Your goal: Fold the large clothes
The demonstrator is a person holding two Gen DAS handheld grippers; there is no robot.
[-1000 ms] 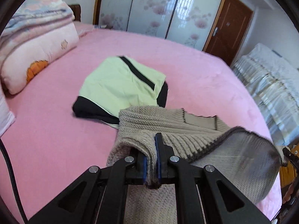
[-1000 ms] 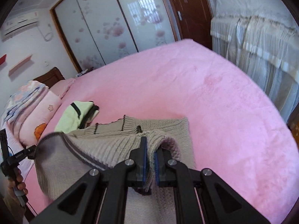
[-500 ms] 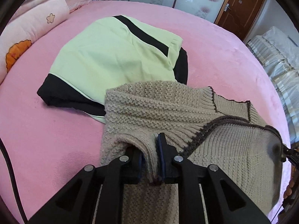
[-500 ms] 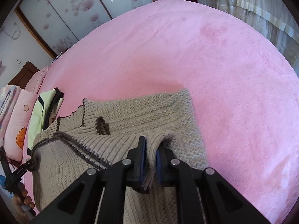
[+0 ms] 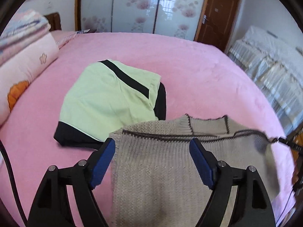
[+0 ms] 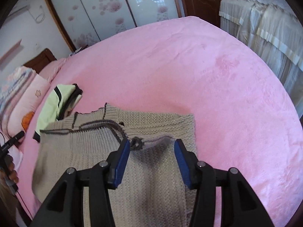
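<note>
A beige knit sweater (image 5: 162,162) with a dark-trimmed edge lies folded over on the pink bed (image 5: 198,71). My left gripper (image 5: 152,147) hovers just over its left corner; the jaws are opening wide and the pads touch no cloth. In the right wrist view the same sweater (image 6: 151,124) lies flat, its folded hem below my right gripper (image 6: 152,146). Those jaws are opening too, with the knit edge between them but not pinched. A folded green and black garment (image 5: 109,102) rests beyond the sweater.
Stacked pink quilts (image 5: 24,56) sit at the bed's left side. A covered piece of furniture (image 6: 265,24) stands to the right of the bed, and wardrobe doors (image 5: 142,5) and a brown door (image 5: 215,13) behind. A hand (image 6: 10,170) holds the other gripper at the left edge.
Both grippers let go of the sweater: each was shut on a pinch of knit and now stands open. The lifted fold has dropped onto the sweater, and both cameras pulled back.
</note>
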